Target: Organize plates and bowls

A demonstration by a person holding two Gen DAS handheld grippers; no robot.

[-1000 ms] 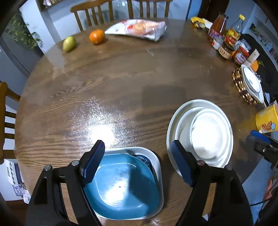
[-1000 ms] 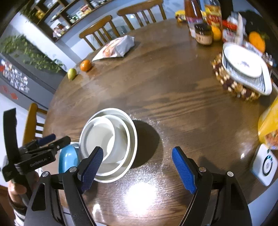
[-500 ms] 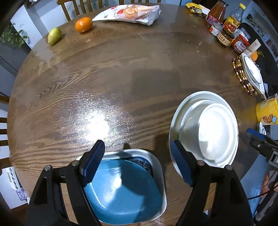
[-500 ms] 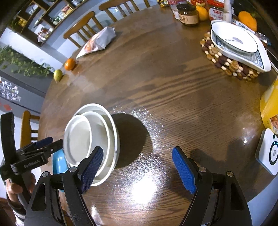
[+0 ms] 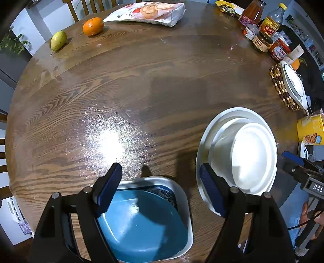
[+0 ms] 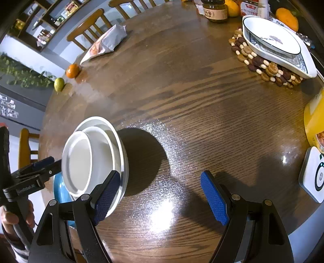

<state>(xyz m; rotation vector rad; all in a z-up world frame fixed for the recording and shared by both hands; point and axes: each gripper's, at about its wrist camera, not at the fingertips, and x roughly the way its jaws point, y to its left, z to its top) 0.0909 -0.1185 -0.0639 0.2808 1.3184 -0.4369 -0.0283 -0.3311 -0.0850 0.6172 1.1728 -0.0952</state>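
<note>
A blue plate (image 5: 141,226) lies inside a pale squarish dish (image 5: 183,194) at the table's near edge. My left gripper (image 5: 162,182) hangs open above the far rim of that dish, with nothing between its pads. To the right stands a stack of white bowls (image 5: 243,153), nested and leaning toward the right. In the right wrist view the same stack (image 6: 97,157) is at the left, and my right gripper (image 6: 160,192) stands open over bare wood beside it. Its left pad (image 6: 106,196) overlaps the stack's rim in the picture; whether it touches I cannot tell.
The round wooden table (image 5: 141,91) carries white oval dishes (image 6: 273,44) on a beaded trivet, jars and bottles (image 5: 263,26), a snack bag (image 5: 149,10), an orange (image 5: 93,26), a pear (image 5: 58,40), a yellow packet (image 5: 310,129) and a white device (image 6: 313,174). Chairs (image 6: 91,30) stand behind it.
Both views have tipped further down toward the table. The blue plate has slid lower in the left view and the bowl stack has shifted left in the right view. Both grippers stay open.
</note>
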